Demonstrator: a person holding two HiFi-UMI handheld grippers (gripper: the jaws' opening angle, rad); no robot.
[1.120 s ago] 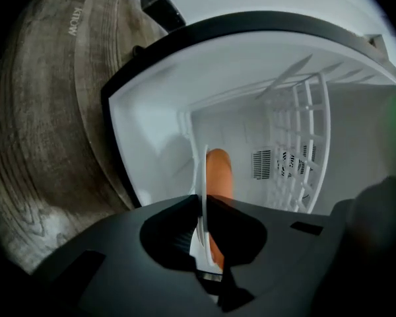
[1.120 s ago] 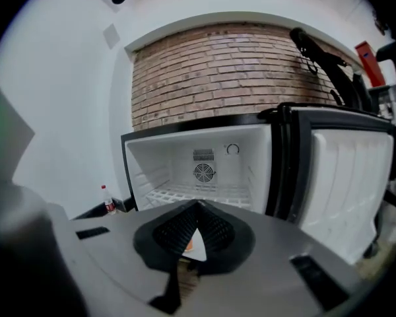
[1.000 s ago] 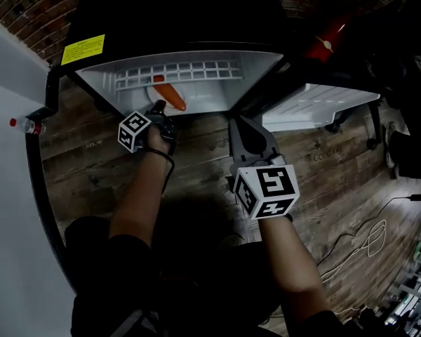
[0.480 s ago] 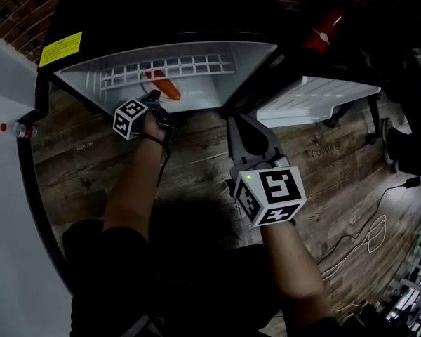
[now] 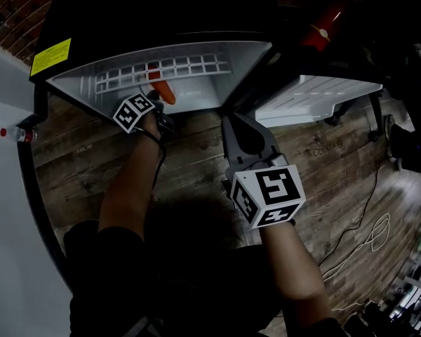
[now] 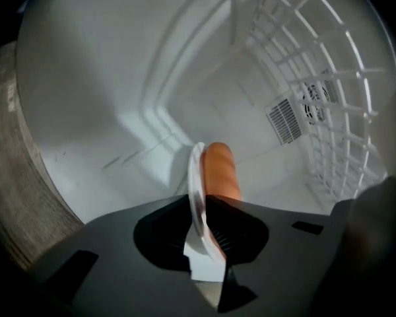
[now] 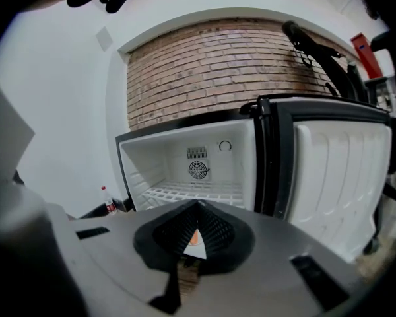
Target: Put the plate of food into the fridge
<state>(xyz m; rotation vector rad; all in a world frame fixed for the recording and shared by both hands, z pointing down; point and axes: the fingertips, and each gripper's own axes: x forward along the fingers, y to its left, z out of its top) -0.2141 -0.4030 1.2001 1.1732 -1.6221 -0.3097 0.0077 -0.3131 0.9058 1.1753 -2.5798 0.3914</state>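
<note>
Reaches the left gripper point(image 5: 157, 100) out toward 12 o'clock, forearm stretched long and nearly straight, hand wrapped round the handle, marker cube turned up and to the left. Puts its tips just inside the open fridge point(image 5: 242, 65), at 11 o'clock in the head view. Has the rim of the plate point(image 6: 197, 177) edge-on between the jaws while opening them; shows no gap at either pad. Carries the food point(image 6: 220, 170), an orange roll, on the plate face at 1 o'clock from the jaws. Places the plate within the white compartment, near the wire shelf point(image 5: 168, 67); cannot tell whether resting on anything. Holds the right gripper point(image 5: 233, 121) at 5 o'clock from the left one, outside the fridge, above the wood floor point(image 5: 196, 153), elbow bent, forearm angled toward 11 o'clock, cube nearest the camera. Presses its jaws together on nothing, aimed at the compartment. Leaves the door point(image 5: 316, 93) swung wide at 3 o'clock.
</note>
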